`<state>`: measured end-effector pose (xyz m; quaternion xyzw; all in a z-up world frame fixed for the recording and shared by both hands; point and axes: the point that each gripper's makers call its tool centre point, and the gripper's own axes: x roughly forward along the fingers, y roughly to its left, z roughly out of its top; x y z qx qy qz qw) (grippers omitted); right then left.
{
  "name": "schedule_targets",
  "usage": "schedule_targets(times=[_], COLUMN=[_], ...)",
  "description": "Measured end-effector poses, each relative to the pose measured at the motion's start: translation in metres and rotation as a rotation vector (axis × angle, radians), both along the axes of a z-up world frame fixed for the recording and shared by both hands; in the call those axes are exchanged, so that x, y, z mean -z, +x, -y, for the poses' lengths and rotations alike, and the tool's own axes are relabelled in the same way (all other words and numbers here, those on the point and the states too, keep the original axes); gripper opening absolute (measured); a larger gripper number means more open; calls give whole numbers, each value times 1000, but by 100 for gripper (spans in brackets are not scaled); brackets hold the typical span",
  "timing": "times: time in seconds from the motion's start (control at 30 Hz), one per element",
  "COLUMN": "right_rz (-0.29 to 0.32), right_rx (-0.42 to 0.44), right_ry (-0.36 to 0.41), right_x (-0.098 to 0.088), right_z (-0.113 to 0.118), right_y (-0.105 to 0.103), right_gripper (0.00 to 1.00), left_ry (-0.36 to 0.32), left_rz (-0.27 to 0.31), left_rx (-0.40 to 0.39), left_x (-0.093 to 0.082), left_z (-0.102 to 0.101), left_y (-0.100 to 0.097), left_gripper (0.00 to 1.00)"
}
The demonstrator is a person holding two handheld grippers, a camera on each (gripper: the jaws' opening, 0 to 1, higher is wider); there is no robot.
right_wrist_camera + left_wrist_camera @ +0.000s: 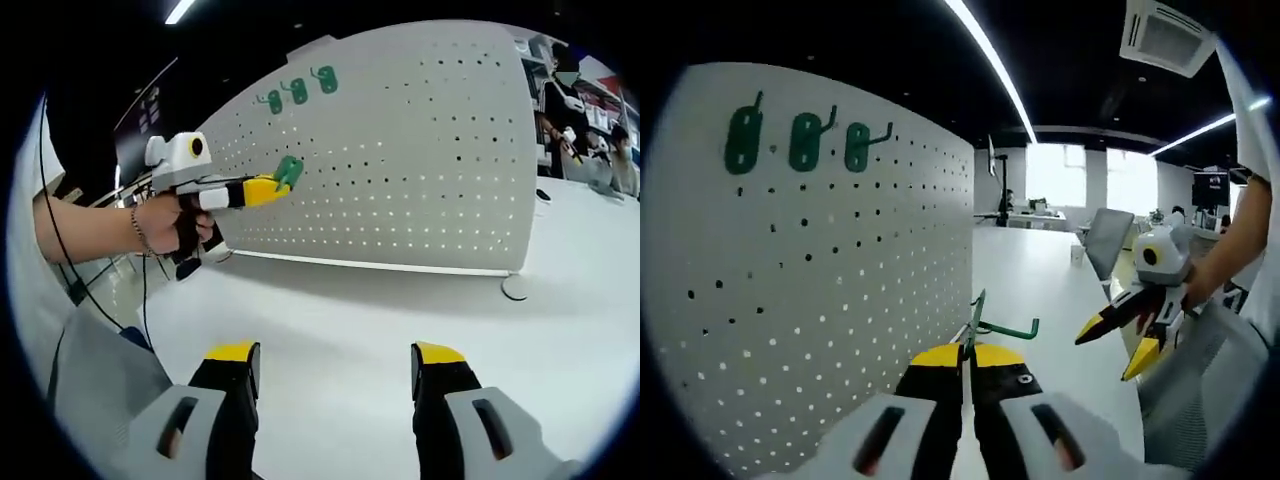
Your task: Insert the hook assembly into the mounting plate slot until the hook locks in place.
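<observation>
Green hook [990, 325] clamped in left gripper [966, 362], lower centre, facing pegboard [810, 270]. Right gripper [335, 365] spread, holding nothing. Advice: square hook's back plate to holes beside three mounted hooks [800, 140], upper left, then press.

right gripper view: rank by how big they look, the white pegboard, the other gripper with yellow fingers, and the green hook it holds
1. White perforated pegboard panel, largest by far.
2. Left gripper with yellow fingers, nearer the camera, so its apparent size may be inflated.
3. Green plastic hook clamped in it, smallest.
</observation>
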<state>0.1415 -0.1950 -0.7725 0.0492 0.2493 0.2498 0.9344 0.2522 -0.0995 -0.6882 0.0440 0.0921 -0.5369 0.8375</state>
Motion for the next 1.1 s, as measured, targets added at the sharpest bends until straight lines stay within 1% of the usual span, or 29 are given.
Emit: schedule_targets(times=[0.13, 0.3, 0.4, 0.53, 0.6, 0.8, 0.87, 0.97, 1.1], right_rz=[4, 10, 14, 18, 19, 26, 26, 24, 21], right_rx=[-2, -8, -8, -13, -14, -11, -14, -16, -18], right_ry=[0, -1, 1, 1, 2, 20, 18, 19, 18], right_x=[-1, -4, -6, -7, -7, -10, -10, -10, -9], right_z=[-1, -3, -4, -6, -6, -8, -8, -9, -10], right_y=[1, 0, 1, 1, 1, 1, 0, 0, -1], right_gripper=[59, 59, 59, 59, 59, 59, 59, 59, 59], left_ry=[-53, -87, -118, -122, -141, -170, -187, -191, -211], left_rz=[13, 31, 33, 38, 27, 17, 17, 28, 22], left_rx=[-12, -18, -29, -29, -37, -59, -67, -73, -84], left_x=[-18, -35, -45, -48, -50, -55, -58, -62, -66], left_z=[-2, -6, -10, -13, -17, -24, -27, -29, -33], left_y=[-2, -5, -7, -11, -12, -17, -19, -22, -21], left_gripper=[1, 1, 1, 1, 1, 1, 1, 1, 1])
